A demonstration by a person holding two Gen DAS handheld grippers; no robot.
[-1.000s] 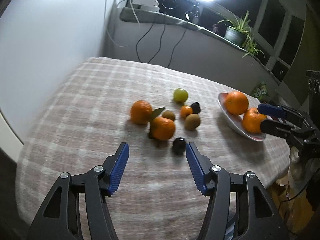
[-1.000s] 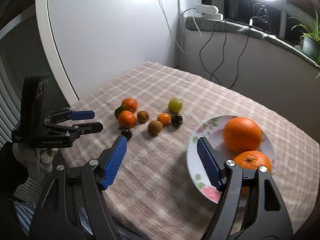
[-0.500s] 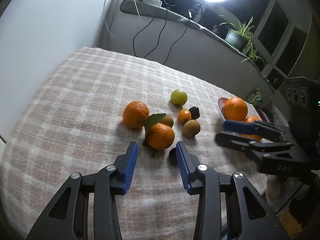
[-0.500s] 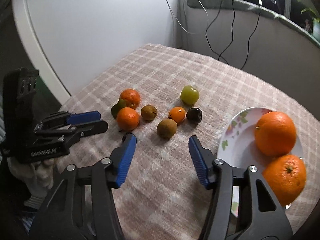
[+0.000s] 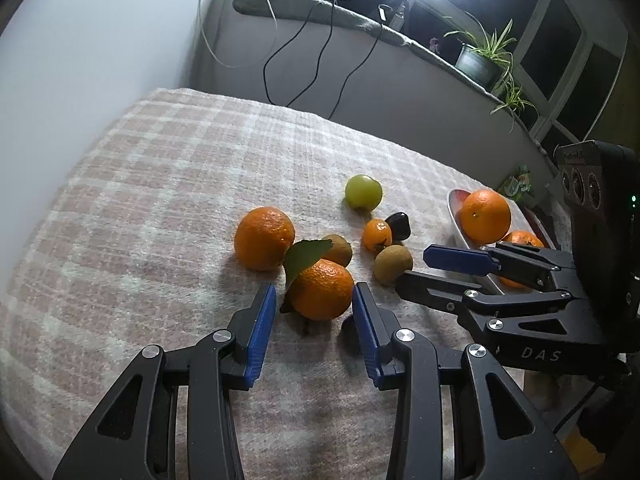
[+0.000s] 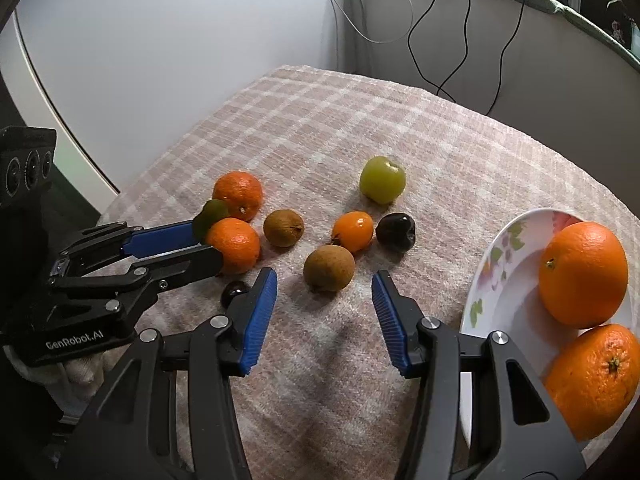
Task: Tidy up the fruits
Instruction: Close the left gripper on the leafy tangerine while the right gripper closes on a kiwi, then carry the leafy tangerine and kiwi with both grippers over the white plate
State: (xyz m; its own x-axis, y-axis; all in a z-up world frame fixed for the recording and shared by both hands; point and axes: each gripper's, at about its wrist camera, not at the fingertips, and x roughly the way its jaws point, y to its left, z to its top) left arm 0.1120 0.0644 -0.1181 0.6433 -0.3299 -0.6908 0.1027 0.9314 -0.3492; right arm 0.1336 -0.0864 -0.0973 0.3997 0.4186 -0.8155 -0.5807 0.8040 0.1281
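Both your hands have dropped in over the worktop (image 5: 168, 184) toward the loose fruit; the plate (image 6: 504, 252), at three o'clock, already holds two oranges. Left tongs (image 5: 314, 306) have narrowed and now bracket the leafy mandarin (image 5: 320, 290), not yet pinching. Right tongs (image 6: 324, 292) are closing, open either side of the kiwi (image 6: 329, 271). Two grasps look imminent.

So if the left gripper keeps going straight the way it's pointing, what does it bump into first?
Most likely the orange with the leaf. It sits right ahead of the left gripper, about level with the fingertips, and the pads don't seem to touch it yet. Depth is hard to judge here.
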